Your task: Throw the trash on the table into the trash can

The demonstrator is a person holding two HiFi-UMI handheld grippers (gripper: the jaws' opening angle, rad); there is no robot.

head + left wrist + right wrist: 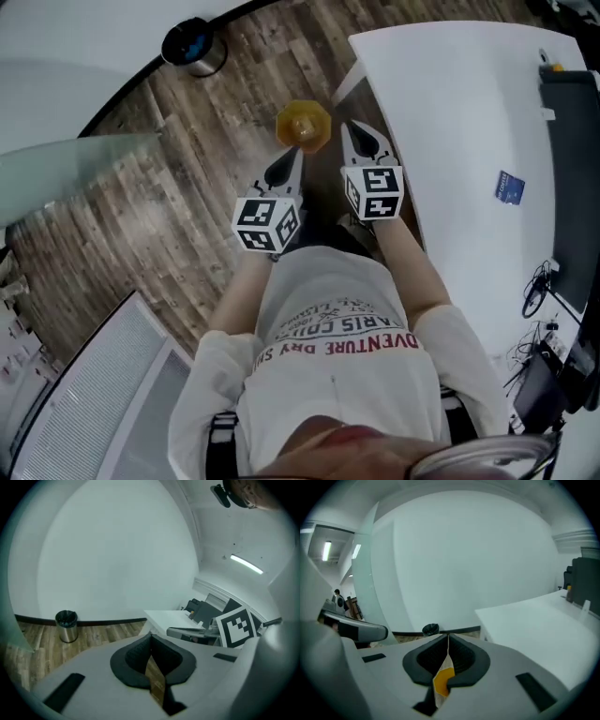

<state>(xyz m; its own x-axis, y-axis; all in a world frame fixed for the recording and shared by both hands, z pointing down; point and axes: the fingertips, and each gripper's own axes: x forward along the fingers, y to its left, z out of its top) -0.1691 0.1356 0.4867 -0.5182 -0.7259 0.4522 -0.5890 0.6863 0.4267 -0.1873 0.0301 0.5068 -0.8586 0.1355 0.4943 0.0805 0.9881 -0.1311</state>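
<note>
My right gripper (pixel 359 136) (pixel 448 637) is shut on a thin whitish wrapper (pixel 443 679) with a yellow-orange patch, which hangs edge-on between the pads. My left gripper (pixel 292 157) (pixel 151 637) has its jaws together; a narrow brown strip shows in the slit, and I cannot tell whether it is a thing or the floor. Both grippers are raised in front of the person's chest, side by side. An amber hexagonal thing (pixel 302 125) shows just past the tips; whether it is held is unclear. The steel trash can (pixel 194 45) (pixel 66 625) (pixel 431 629) stands far ahead by the curved wall.
The white table (pixel 450 122) (pixel 534 620) is on the right, with a blue card (pixel 509 187) and black equipment (pixel 574 187) on it. A glass partition (pixel 75 169) stands at the left. Wood floor (pixel 187 187) runs between me and the can.
</note>
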